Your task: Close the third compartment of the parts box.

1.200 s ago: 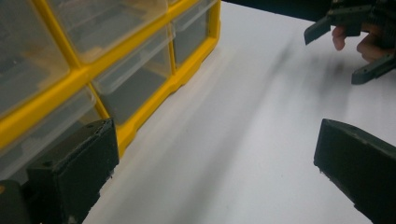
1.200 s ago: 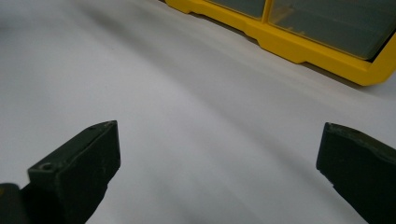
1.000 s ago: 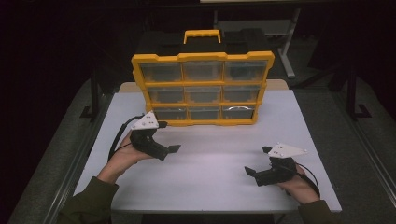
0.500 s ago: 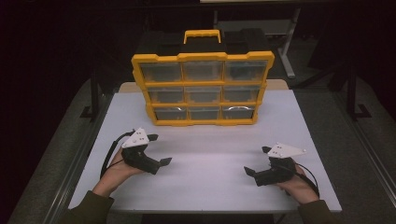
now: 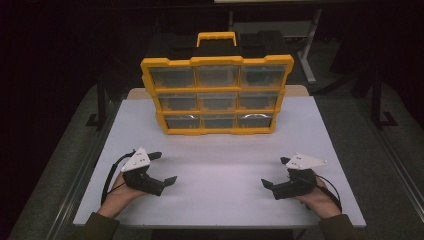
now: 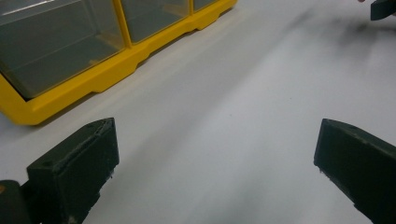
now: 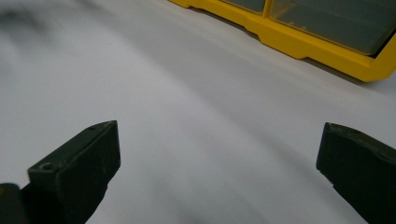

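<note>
A yellow organizer case [image 5: 217, 95] with nine clear drawers stands upright at the back of the white table [image 5: 220, 150], its handle on top. My left gripper [image 5: 164, 167] rests near the front left, open, with nothing between its jaws. My right gripper [image 5: 274, 172] rests near the front right, also open and holding nothing. In the left gripper view the open gripper [image 6: 217, 163] faces bare tabletop, with the organizer's yellow frame [image 6: 107, 70] at the upper left. In the right gripper view the open gripper [image 7: 217, 163] faces bare tabletop, with the organizer's base [image 7: 299, 44] at the upper right.
The tabletop between the grippers and the organizer is bare white surface. Dark floor and table legs [image 5: 380, 100] surround the table. A jaw tip of the other gripper [image 6: 383, 8] shows at the top right corner of the left gripper view.
My left gripper has drawn back from the organizer toward the front edge and come lower. The right gripper has stayed in place.
</note>
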`<action>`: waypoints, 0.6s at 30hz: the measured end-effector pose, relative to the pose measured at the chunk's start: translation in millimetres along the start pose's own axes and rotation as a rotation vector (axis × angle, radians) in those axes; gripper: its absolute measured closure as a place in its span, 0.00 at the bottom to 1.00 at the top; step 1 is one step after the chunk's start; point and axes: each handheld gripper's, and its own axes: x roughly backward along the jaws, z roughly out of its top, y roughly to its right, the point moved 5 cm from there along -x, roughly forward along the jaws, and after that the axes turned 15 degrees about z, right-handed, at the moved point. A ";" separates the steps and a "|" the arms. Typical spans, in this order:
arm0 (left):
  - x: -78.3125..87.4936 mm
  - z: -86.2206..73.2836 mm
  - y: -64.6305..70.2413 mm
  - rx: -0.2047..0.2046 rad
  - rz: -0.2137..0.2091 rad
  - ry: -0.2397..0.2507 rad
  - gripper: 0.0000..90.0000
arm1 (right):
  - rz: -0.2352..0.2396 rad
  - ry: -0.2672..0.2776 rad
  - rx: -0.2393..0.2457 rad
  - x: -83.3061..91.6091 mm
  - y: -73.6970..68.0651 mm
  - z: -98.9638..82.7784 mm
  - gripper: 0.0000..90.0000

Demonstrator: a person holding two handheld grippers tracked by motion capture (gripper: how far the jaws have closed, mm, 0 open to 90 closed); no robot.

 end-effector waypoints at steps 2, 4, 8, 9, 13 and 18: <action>0.8 -3.9 -0.5 0.003 0.006 -0.006 0.00 | 0.001 -0.003 -0.001 -0.3 -0.2 -0.4 0.00; 1.8 -9.0 -1.7 0.006 0.009 -0.016 0.00 | 0.000 -0.004 -0.002 -0.2 -0.4 -0.6 0.00; 3.9 -15.3 -2.0 0.019 0.011 -0.022 0.00 | -0.001 -0.002 -0.001 0.3 0.2 -1.1 0.00; 4.2 -16.8 -2.2 0.019 0.012 -0.022 0.00 | -0.002 -0.003 -0.002 0.2 0.2 -1.4 0.00; 7.1 -22.1 -4.2 0.031 0.021 -0.035 0.00 | -0.002 -0.008 -0.006 0.0 0.1 -2.5 0.00; 8.5 -24.4 -4.1 0.030 0.019 -0.038 0.00 | -0.006 -0.010 -0.006 0.6 0.7 -3.0 0.00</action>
